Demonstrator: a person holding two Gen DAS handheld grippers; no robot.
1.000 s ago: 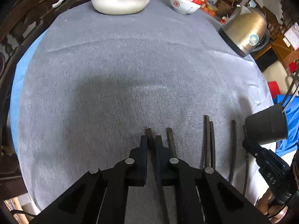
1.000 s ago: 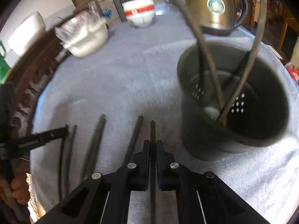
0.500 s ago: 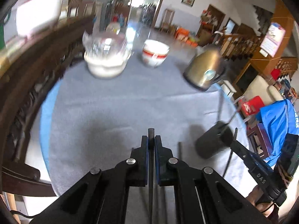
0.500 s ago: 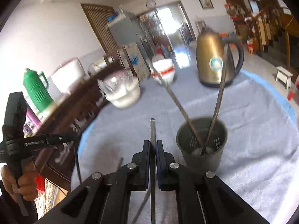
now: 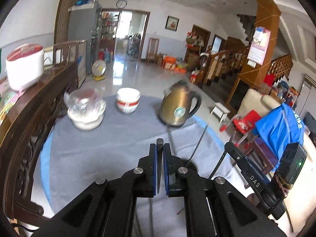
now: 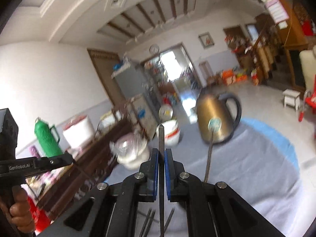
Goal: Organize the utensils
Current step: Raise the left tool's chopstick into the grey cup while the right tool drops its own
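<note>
Chopsticks, dark and slender, sit one in each gripper: the left gripper [image 5: 160, 152] is clamped on a dark chopstick [image 5: 159, 164], the right gripper [image 6: 161, 156] on another dark chopstick [image 6: 161, 169]. Both are raised above the round table's grey cloth [image 5: 110, 148]. Beyond stand a gold electric kettle [image 5: 177, 108], stacked red-and-white bowls [image 5: 128, 102] and a plastic-covered white basin [image 5: 86, 112].

Family home living room, staircase [image 5: 233, 59], wall clock [image 5: 121, 3], fridge [image 5: 83, 37], kettle [image 5: 178, 108] and bowls [image 5: 128, 102] on cloth-covered table [image 5: 110, 138]
</note>
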